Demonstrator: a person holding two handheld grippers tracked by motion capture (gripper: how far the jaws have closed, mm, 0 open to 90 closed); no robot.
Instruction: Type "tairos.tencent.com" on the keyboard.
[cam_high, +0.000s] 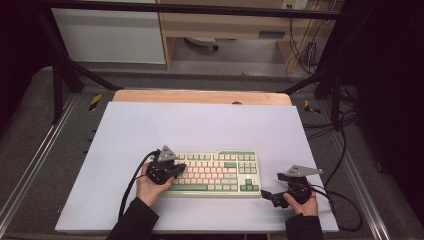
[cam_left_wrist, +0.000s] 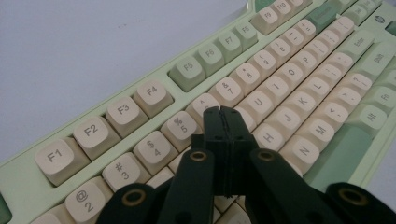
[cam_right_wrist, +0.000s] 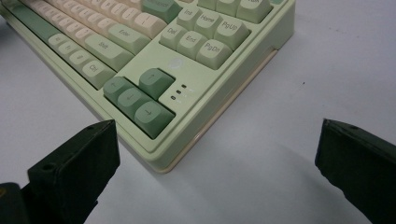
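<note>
Left gripper (cam_left_wrist: 223, 112) pressed together, tip over keyboard (cam_high: 215, 172) number row, probably the 6 key; keyboard's long axis runs left-right. Right gripper (cam_right_wrist: 217, 154) spread, off its right corner.

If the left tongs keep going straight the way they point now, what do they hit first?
Probably the keyboard: the shut left tongs aim down at the cream letter keys just below the 6 and 7 keys, likely around T or Y, though the tips hide the exact key.

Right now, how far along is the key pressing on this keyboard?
Done: the left gripper is shut and poised over the keyboard, its tip above the keys near 6 and Y. In hand: lining up a press; contact cannot be told. Left: the press itself. The right gripper waits open beside the arrow keys.
</note>
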